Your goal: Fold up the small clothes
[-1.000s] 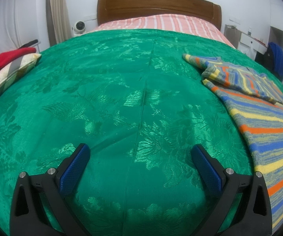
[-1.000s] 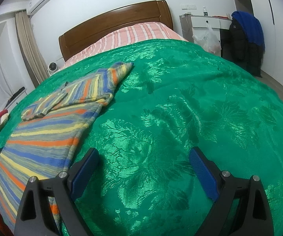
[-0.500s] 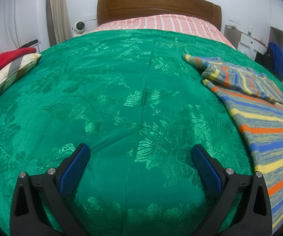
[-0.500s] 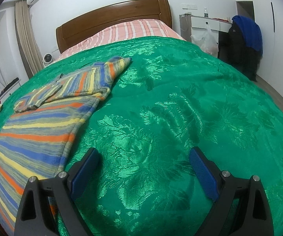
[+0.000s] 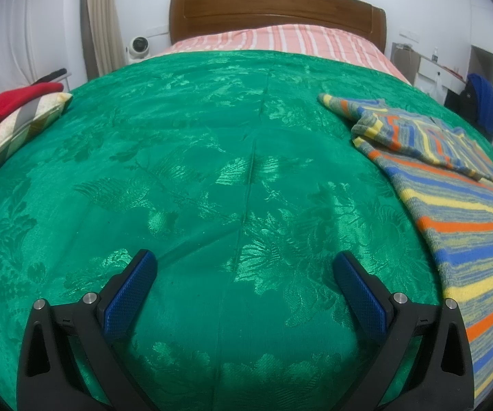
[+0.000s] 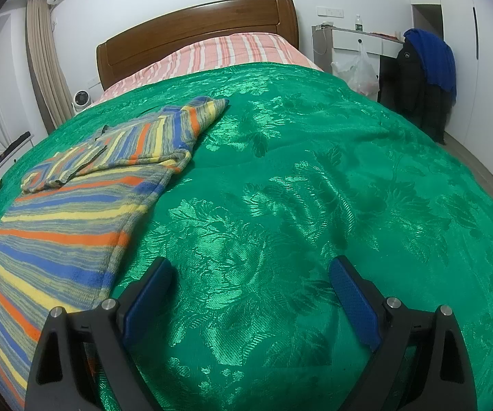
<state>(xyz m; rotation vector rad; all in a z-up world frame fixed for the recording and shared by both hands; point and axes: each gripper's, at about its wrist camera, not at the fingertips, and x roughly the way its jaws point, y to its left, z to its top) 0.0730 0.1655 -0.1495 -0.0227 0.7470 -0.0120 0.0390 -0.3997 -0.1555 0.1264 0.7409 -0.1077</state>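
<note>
While its sleeves already lie folded across the chest, a striped sweater (image 6: 65, 212) rests flat on a green bedspread (image 6: 280, 188), between the two grippers and touched by neither. Judging by that tucked upper part, the fold is started but not finished: the long body is still stretched out and, by the look of it, remains to be doubled over. Its long axis runs from the near edge of the bed, where the hem appears to hang off, up toward the wooden headboard (image 6: 195, 30), with the folded sleeve end pointing that way. Beside it, the left gripper (image 5: 244, 281) hovers over bare bedspread with fingers wide apart and nothing between them; the right gripper (image 6: 250, 282) hangs likewise spread and empty, its left finger just beside the sweater's edge. Farther out, a red garment (image 5: 10, 102) lies on a striped cushion (image 5: 13, 130) at the bed's left side.
</note>
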